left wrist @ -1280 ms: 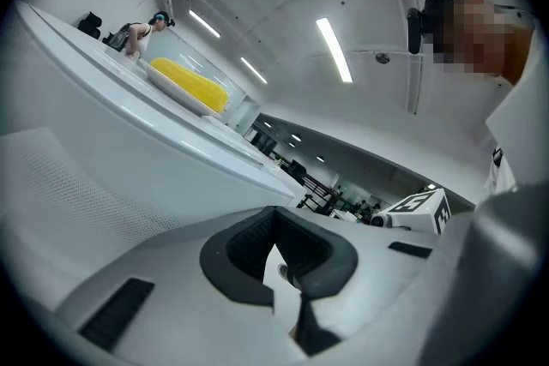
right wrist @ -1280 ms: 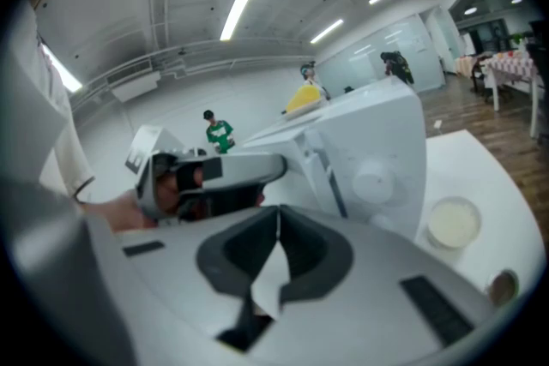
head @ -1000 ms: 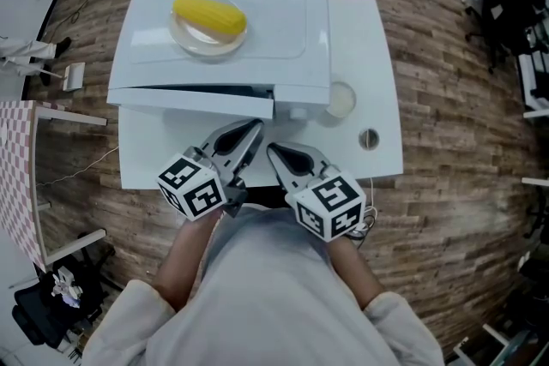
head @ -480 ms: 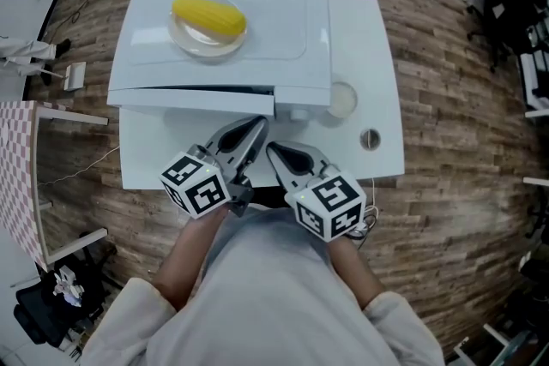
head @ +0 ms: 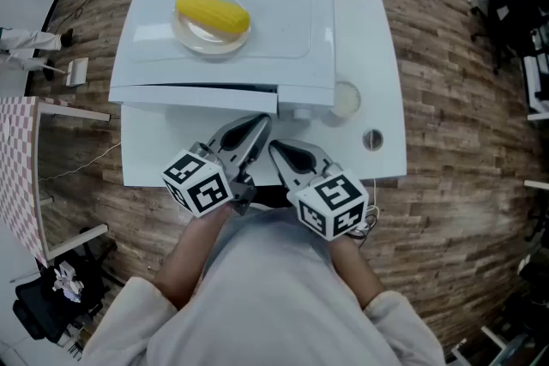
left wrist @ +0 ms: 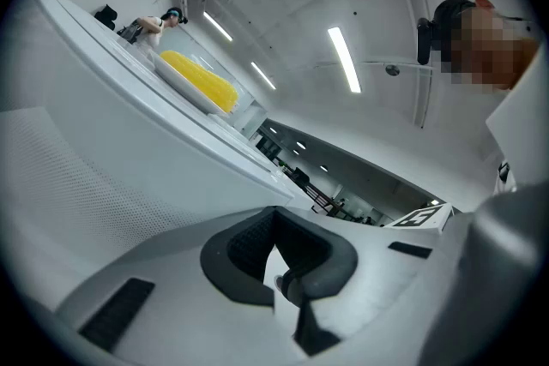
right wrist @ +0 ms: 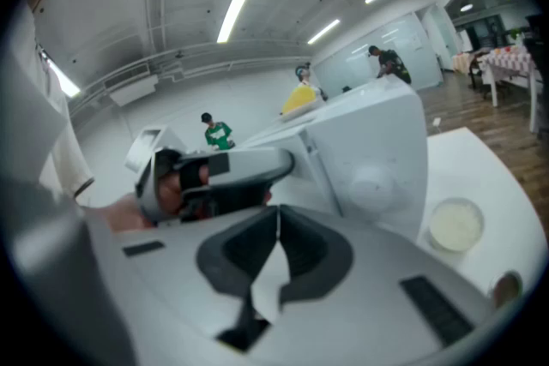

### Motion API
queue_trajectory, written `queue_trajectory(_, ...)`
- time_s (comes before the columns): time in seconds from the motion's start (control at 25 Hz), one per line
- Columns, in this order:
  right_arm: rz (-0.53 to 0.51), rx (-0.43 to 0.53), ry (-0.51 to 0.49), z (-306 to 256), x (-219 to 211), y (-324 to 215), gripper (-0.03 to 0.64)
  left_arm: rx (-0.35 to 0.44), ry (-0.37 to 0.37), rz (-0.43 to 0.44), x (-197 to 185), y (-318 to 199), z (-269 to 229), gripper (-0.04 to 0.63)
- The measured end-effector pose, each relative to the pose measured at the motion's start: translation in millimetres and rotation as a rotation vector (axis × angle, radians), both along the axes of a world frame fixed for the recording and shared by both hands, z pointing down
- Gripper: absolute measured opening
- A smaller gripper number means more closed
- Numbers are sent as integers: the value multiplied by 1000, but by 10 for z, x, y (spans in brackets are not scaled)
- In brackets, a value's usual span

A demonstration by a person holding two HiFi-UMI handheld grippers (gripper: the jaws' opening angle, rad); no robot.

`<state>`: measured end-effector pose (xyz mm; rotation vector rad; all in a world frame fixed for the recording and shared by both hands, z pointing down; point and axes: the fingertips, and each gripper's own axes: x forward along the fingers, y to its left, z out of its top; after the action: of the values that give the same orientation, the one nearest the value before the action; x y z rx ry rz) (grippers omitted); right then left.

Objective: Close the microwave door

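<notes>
Both sets of fingers are pinched together with nothing in them. The left gripper (head: 255,130) and right gripper (head: 276,152) sit side by side, just in front of the microwave (head: 292,21). Its door (head: 197,102) looks a crack ajar, right past the left tips. There's corn (head: 213,13) on a plate (head: 196,43) on top, and it's all on a white counter (head: 369,56).

Overhead head view; gripper views beside microwave (head: 283,13)
</notes>
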<state>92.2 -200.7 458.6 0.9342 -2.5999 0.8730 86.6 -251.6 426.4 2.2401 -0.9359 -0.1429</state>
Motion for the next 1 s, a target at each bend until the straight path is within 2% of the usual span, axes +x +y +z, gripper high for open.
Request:
queue_trajectory(0.44,13,-3,-3,4,9,-25,23,7,-2,-6,30,-84,6,18)
queue_trajectory(0.56,16,-1,-4,-4,-8,-33,23,2,25,-24,33,-170,-3,18)
queue_trajectory(0.76,18,2,3,-9,2,-22,23,32,4,28,54,-171,-31,18)
queue_trajectory(1.0,38,18,4,-76,37,-72,23,15,35,14,51,-145,-44,18)
